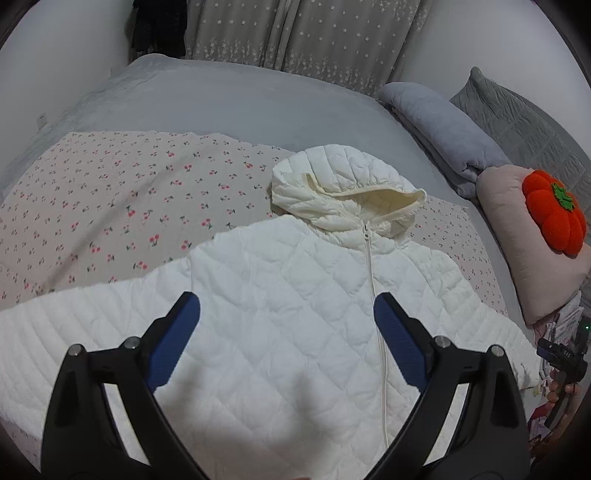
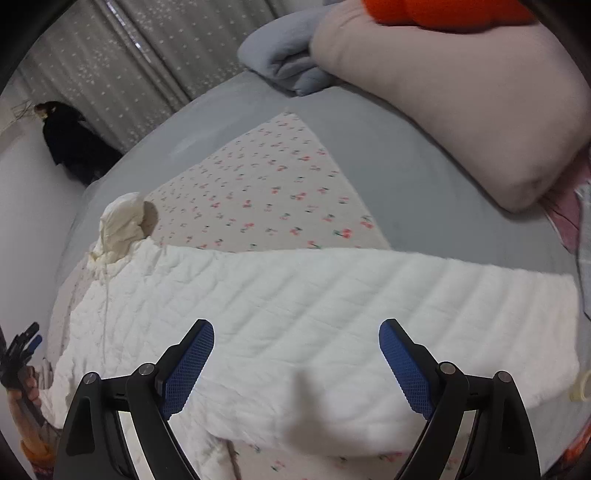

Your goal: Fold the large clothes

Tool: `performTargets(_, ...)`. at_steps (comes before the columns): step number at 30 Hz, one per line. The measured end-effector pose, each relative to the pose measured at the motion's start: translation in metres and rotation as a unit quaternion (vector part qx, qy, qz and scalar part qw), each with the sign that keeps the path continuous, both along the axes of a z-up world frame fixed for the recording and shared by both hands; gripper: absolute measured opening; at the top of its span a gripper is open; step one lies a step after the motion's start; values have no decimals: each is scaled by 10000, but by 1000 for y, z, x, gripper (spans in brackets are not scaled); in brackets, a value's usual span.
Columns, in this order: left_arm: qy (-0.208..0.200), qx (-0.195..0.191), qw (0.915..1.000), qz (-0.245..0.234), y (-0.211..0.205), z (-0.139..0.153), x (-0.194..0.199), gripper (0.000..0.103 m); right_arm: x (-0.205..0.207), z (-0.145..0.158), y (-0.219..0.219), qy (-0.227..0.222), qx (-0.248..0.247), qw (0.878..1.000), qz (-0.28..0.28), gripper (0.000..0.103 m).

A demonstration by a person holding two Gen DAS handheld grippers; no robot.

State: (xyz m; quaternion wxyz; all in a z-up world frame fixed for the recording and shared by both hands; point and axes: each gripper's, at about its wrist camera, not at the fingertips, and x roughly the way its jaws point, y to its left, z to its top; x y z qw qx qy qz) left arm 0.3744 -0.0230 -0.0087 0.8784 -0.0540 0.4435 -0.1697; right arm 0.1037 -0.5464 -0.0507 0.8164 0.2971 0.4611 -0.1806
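A white quilted hooded jacket (image 1: 280, 295) lies front up on a bed, zipper closed, hood (image 1: 343, 195) pointing away and both sleeves spread out sideways. My left gripper (image 1: 286, 314) hovers above its chest, jaws wide apart with nothing between the blue pads. In the right wrist view the jacket (image 2: 314, 306) shows its right sleeve stretched across the frame, the hood (image 2: 123, 225) at far left. My right gripper (image 2: 295, 343) hangs open above that sleeve and holds nothing. The right gripper (image 1: 563, 356) also shows at the left wrist view's right edge, in a hand.
A cherry-print sheet (image 1: 122, 206) covers the grey bed (image 1: 236, 99) under the jacket. A folded grey blanket (image 1: 443, 133), a beige pillow (image 1: 535, 258) and an orange pumpkin cushion (image 1: 557, 214) sit at the right. Star-print curtains (image 1: 306, 33) hang behind.
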Motion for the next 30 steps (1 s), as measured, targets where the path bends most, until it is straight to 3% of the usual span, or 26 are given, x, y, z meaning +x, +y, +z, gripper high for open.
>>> performTargets(8, 231, 197, 9992, -243, 2, -16, -66, 96, -96, -28, -24, 120, 519, 9938, -972, 93)
performTargets(14, 270, 157, 9990, -309, 5, -28, -103, 96, -129, -65, -40, 314, 714, 9828, -1674, 93)
performTargets(21, 294, 351, 9986, -278, 6, -46, -120, 96, -130, -78, -57, -458, 800, 9679, -2337, 92)
performTargets(22, 299, 364, 9985, -269, 6, -47, -121, 96, -127, -76, -59, -562, 759, 9655, -2429, 85)
performTargets(25, 369, 367, 9984, -231, 7, -53, -121, 96, -116, -74, -64, -584, 627, 9619, -2596, 50)
performTargets(26, 402, 364, 9983, -226, 7, -55, -122, 96, -110, -71, -65, -500, 578, 9633, -2574, 27)
performTargets(27, 419, 348, 9982, -239, 8, -55, -122, 96, -104, -65, -66, -487, 504, 9647, -2539, 18)
performTargets(30, 351, 360, 9984, -255, 12, -51, -122, 96, -93, -28, -60, -772, -10, 9694, -2328, 11)
